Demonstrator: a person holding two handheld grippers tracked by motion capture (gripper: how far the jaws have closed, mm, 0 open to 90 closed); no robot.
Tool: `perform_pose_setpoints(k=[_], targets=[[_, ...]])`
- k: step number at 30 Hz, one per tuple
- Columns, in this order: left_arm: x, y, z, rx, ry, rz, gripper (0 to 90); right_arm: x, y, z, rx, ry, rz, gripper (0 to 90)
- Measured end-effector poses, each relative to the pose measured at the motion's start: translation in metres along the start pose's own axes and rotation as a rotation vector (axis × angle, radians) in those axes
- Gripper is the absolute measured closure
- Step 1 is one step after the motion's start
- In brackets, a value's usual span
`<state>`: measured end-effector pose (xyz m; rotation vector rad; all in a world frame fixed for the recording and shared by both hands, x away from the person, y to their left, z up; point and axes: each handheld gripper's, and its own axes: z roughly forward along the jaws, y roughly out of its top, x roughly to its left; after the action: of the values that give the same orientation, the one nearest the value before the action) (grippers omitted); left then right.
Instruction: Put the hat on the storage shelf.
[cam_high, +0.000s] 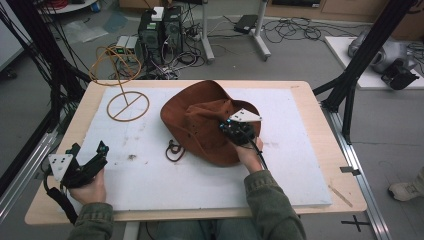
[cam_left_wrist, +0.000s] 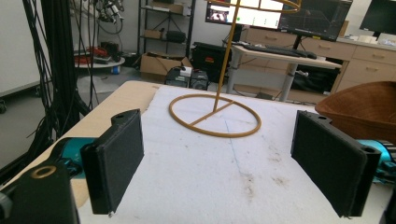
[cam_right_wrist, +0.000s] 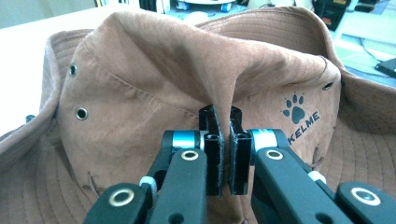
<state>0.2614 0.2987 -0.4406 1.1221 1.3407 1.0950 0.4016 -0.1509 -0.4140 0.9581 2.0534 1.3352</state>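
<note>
Right gripper (cam_right_wrist: 223, 140) pinches a crown fold of the brown bucket hat (cam_high: 200, 120), frame centre. Soft, light fabric; likely sags. Left gripper (cam_left_wrist: 219, 163) spread wide, empty, lower left.

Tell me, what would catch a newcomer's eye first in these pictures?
Most likely the big brown hat lying in the middle of the white table, with the right hand-held gripper pinching a fold of its crown shut between its jaws. Next, the gold wire stand at the far left of the table, a ring on a thin upright. The left hand-held gripper waits open near the table's left edge.
</note>
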Motion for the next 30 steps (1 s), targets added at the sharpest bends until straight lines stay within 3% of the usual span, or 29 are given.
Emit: perform_pose_setpoints(k=[7,9,10,13,15,17,21,30], targets=[[0.000,-0.001,0.001,0.001,0.000,-0.001,17.3,-0.001,0.006,-0.011,-0.089,-0.010,0.027,88.4],[0.001,-0.001,0.001,0.004,0.000,-0.003,17.3,-0.004,0.009,-0.017,-0.154,-0.011,0.048,88.4],[0.001,-0.001,0.001,0.005,0.001,-0.003,17.3,-0.008,0.012,-0.023,-0.214,0.002,0.077,88.4],[0.001,-0.001,0.001,0.004,0.000,-0.003,17.3,-0.015,0.018,-0.033,-0.297,0.022,0.118,88.4],[0.000,-0.002,0.001,0.009,-0.001,-0.001,17.4,-0.016,0.020,-0.036,-0.322,0.028,0.138,88.4],[0.000,-0.002,0.001,0.009,0.000,0.000,17.3,-0.020,0.029,-0.047,-0.403,0.041,0.155,88.4],[-0.001,-0.002,0.001,0.008,-0.002,-0.004,17.3,-0.023,0.044,-0.055,-0.459,0.057,0.177,88.4],[0.000,-0.003,0.002,0.013,-0.008,-0.006,17.3,-0.022,0.078,-0.067,-0.534,0.073,0.148,88.4]])
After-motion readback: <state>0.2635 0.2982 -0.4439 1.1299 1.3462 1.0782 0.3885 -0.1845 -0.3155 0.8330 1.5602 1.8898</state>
